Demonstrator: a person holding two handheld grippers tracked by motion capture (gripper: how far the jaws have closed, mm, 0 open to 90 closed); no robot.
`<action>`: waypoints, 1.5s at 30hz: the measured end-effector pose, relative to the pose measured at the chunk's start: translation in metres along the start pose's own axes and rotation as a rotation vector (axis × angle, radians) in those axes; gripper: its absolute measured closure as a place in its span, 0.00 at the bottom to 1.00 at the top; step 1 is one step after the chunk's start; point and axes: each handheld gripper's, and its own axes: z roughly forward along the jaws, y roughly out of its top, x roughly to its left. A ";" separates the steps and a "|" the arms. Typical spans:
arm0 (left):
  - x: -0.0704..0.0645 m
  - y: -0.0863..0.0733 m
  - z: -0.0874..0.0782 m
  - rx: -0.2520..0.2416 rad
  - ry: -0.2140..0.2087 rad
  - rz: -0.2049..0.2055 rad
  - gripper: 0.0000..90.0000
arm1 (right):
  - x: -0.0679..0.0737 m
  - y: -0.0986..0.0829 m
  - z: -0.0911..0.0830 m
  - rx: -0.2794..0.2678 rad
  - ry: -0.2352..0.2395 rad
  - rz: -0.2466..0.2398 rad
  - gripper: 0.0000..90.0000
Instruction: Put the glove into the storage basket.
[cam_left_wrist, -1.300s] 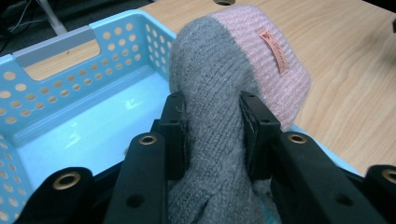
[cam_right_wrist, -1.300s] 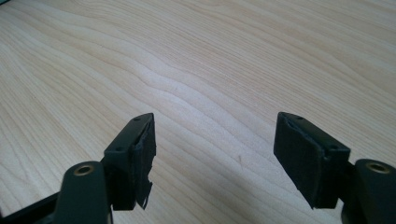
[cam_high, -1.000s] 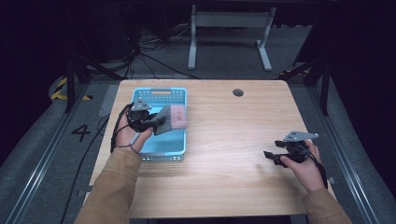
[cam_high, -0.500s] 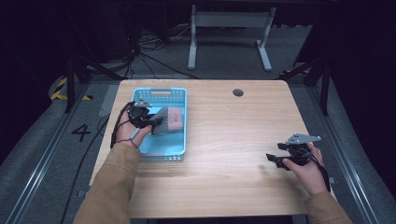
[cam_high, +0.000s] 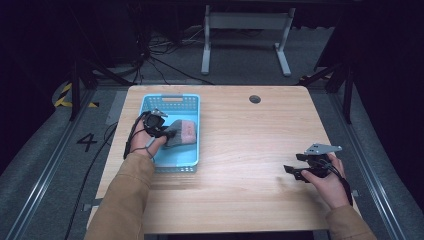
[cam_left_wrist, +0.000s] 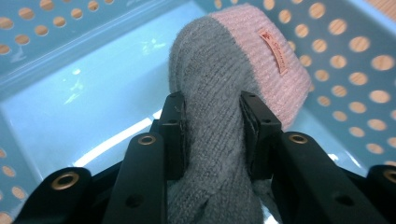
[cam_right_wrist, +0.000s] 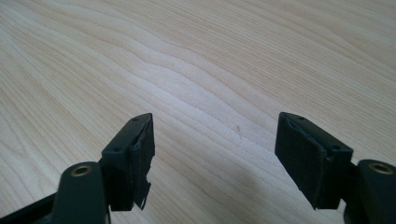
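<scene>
Wooden worktop (cam_high: 240, 150), blue basket (cam_high: 195, 102): soft, light knit sock (cam_left_wrist: 219, 93) pinched mid-body by left gripper (cam_left_wrist: 212, 133), best held at thick folds; right gripper (cam_right_wrist: 215, 158) spread, idle.

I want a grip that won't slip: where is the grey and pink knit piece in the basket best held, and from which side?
Grip the grey end of the knit piece, coming from the side away from its pink cuff, as the left gripper does: that end bunches narrow enough to fit between the jaws.

Dark room; grey floor (cam_high: 45, 165) with painted "4" (cam_high: 86, 142); white stand (cam_high: 245, 30) behind wooden table (cam_high: 250, 150); cables (cam_high: 160, 55).
</scene>
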 end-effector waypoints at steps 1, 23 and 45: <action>0.000 0.000 0.002 0.002 0.010 -0.008 0.73 | 0.000 -0.001 0.000 0.000 -0.002 -0.001 0.33; 0.007 -0.003 0.024 0.028 0.030 -0.028 0.69 | 0.000 -0.003 -0.003 -0.001 -0.003 0.000 0.32; -0.020 -0.007 -0.036 -0.179 0.022 -0.052 0.38 | 0.007 0.022 0.014 -0.013 0.047 -0.071 0.32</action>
